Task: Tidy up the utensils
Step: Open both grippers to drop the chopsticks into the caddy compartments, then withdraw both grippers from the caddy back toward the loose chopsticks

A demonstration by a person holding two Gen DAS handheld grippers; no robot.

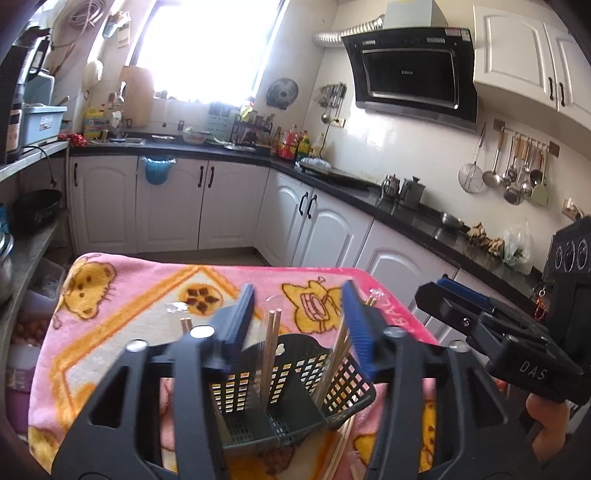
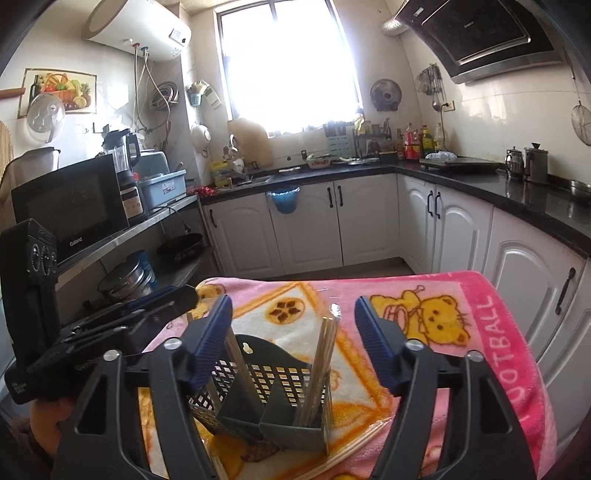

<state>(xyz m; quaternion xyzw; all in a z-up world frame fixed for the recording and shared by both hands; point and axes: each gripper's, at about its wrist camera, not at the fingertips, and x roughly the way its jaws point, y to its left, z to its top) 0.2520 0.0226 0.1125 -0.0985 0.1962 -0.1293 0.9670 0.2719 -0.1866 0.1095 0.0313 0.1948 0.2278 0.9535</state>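
Pink blanket (image 1: 122, 306): utensil basket (image 1: 295, 391) below hand-held gripper (image 1: 299, 325).

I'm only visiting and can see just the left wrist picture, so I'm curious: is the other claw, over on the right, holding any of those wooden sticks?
Observer: No. The right gripper is open, and its blue ribbed pads are clear of the wooden chopsticks standing in the dark green plastic mesh basket.
Operator: Anything on the wall left of the window?
Observer: A white cylindrical water heater is mounted high up there.
Operator: What does the cloth's edge say?
Observer: The pink cartoon towel reads FOOTBALL in full along its right border.
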